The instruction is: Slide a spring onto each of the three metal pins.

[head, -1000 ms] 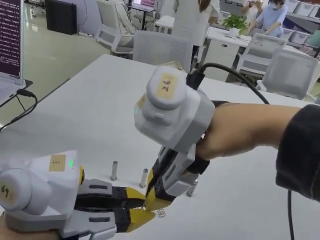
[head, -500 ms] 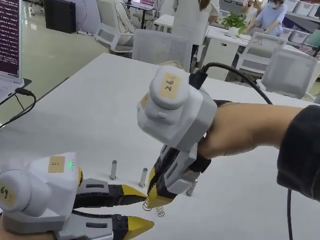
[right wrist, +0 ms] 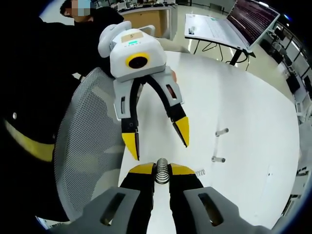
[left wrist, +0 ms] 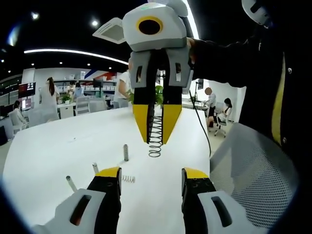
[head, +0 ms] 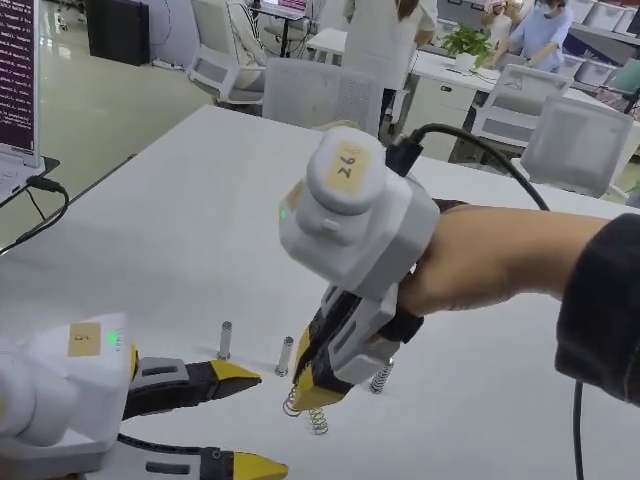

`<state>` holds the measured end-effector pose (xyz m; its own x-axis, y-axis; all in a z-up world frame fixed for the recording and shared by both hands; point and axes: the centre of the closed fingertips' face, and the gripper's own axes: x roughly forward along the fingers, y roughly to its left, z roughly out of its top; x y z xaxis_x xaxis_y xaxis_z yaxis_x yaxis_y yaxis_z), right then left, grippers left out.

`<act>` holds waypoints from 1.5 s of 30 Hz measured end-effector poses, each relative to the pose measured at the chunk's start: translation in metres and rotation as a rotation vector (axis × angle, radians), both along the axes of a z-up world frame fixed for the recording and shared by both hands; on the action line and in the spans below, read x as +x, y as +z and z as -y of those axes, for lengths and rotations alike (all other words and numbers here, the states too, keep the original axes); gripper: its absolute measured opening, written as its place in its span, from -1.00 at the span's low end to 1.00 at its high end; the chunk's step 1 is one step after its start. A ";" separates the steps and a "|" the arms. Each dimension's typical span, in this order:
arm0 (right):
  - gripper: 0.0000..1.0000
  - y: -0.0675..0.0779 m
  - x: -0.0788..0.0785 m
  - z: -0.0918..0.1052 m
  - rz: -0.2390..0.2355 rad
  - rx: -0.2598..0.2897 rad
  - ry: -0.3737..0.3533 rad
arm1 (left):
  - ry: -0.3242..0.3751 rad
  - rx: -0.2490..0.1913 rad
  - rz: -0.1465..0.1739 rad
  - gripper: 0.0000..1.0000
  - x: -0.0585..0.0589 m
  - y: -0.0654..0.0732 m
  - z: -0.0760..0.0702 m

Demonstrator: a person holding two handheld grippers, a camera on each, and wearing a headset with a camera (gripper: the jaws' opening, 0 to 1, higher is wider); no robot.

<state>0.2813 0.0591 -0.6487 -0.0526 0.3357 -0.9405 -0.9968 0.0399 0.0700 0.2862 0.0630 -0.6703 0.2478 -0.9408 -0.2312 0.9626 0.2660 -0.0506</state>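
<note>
One pin, the sprung pin [head: 381, 377], appears to carry its spring; it stands at 3 o'clock of the right gripper [head: 318, 395]. Two are bare, the near pin [head: 285, 355] and the far pin [head: 225, 340], at 10 o'clock. The right gripper is clamped on a held spring [right wrist: 162, 171], low over the table [head: 200, 230]. A loose spring [head: 318, 422] lies at 6 o'clock. The left gripper [head: 265, 422], jaws spread and empty, crowds in from 8 o'clock. Table edges look distant, with ample bare room toward 12 o'clock.
</note>
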 end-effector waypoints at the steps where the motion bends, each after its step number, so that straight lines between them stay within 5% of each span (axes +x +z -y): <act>1: -0.84 0.000 0.001 0.000 0.001 -0.002 -0.001 | 0.006 -0.002 -0.003 -0.09 0.001 0.000 -0.002; 23: -0.84 -0.001 0.016 0.008 0.002 0.004 -0.037 | 0.168 0.011 -0.004 0.11 0.012 -0.013 -0.050; 45: -0.84 -0.008 0.077 0.028 0.058 -0.021 -0.125 | 0.221 0.024 0.023 0.22 0.018 -0.012 -0.061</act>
<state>0.3588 0.0312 -0.6563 0.0435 0.3163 -0.9476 -0.9863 0.1648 0.0097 0.3047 0.1237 -0.6819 0.4525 -0.8576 -0.2446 0.8818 0.4712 -0.0208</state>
